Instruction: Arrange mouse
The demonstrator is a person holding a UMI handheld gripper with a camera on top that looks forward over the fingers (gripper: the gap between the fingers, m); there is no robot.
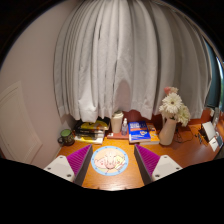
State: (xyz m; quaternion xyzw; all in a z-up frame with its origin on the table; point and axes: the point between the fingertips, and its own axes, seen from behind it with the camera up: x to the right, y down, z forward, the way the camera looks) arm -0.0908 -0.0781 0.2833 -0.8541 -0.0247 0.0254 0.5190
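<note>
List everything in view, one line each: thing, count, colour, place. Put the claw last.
Table: one, brown wood, under everything.
Curtain: one, white, behind the table.
Round mat: one, pale with an orange and blue print, on the table between the fingers.
Vase of flowers: one, white vase with white and pink blooms, beyond the right finger.
Book: one, blue cover, left of the vase.
Stack of books: one pile, mixed colours, beyond the left finger.
Mouse: none that I can make out.
Claw: one, white fingers with magenta pads, open, nothing gripped.
</note>
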